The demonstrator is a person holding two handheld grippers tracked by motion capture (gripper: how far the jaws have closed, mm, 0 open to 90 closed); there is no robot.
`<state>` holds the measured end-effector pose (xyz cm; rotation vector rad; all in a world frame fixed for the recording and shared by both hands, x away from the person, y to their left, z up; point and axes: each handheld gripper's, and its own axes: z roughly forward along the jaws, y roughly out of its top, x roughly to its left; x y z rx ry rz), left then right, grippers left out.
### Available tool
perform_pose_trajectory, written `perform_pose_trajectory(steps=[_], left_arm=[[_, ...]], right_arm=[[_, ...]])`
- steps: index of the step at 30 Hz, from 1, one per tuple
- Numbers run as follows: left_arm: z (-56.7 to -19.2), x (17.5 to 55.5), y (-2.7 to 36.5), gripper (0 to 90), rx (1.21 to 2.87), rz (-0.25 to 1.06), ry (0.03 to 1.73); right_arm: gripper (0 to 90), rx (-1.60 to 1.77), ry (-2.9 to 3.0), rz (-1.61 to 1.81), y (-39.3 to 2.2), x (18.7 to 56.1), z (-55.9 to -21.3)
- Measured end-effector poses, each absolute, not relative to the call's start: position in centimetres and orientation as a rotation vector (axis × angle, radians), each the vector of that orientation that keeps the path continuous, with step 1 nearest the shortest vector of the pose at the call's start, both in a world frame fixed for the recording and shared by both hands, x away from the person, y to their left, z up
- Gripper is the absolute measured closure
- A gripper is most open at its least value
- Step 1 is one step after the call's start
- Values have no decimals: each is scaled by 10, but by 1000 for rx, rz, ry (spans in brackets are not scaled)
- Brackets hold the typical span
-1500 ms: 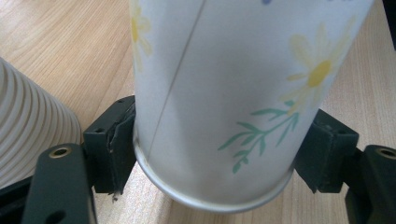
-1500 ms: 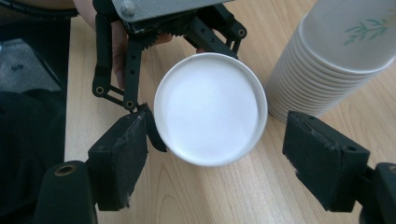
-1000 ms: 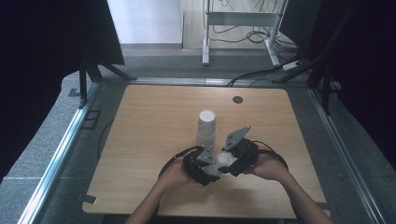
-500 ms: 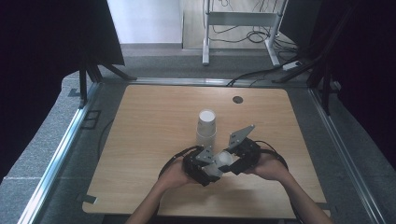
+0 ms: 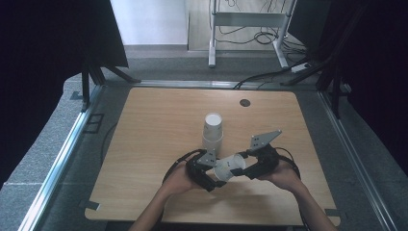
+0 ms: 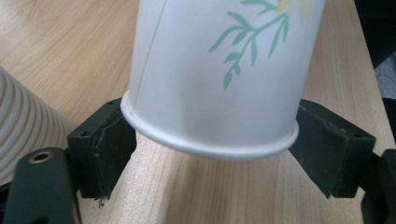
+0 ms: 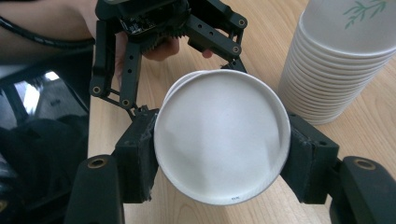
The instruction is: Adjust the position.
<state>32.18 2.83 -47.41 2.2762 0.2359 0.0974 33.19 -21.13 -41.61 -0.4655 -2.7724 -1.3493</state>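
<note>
Paper cup [image 5: 230,166] held on its side at worktop [image 5: 159,125] 6 o'clock, right tool [image 5: 244,169] clamped on cup base, left tool [image 5: 215,174] jaws just opened further, flanking cup rim, cup stack [image 5: 212,131] at 12 o'clock of cup.

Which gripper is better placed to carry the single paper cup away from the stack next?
Right. The right gripper clamps the paper cup near its base, while the left gripper has been opening around its rim.
</note>
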Motion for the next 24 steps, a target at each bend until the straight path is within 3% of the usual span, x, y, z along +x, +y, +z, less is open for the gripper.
perform_pose_trajectory(steps=[24], left_arm=[[-473, 322, 31, 197, 2240, 83, 230]], right_arm=[[359, -469, -2625, -1585, -225, 327, -446]])
